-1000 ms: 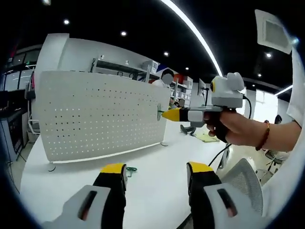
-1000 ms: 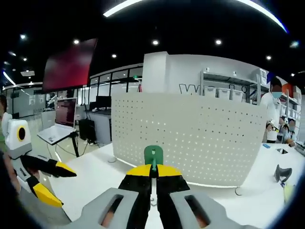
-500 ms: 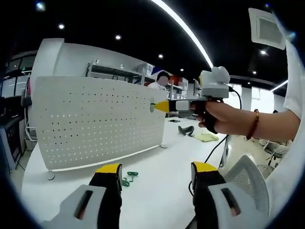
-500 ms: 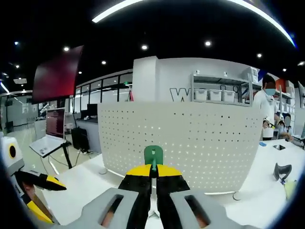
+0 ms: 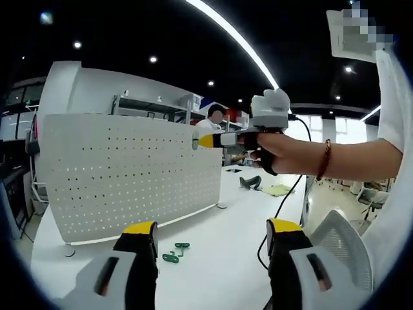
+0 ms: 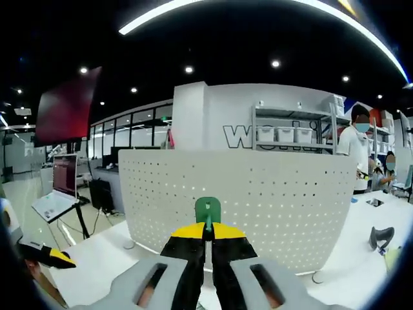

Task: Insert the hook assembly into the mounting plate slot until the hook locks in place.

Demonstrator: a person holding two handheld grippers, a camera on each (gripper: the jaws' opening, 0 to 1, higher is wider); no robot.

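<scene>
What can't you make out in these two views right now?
- Right gripper view: the green plastic hook is clamped in the right tongs; its lower part is hidden between them.
- Left gripper view: two small green hooks on the white table are too small to tell their shape.
- White perforated pegboard: target hole unidentifiable.

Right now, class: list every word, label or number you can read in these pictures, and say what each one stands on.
"w" and part of a second letter: large dark lettering on the white wall; shelving hides the rest.
Storage bins on the shelving: any labels too small to read.
Nothing else readable.
</scene>
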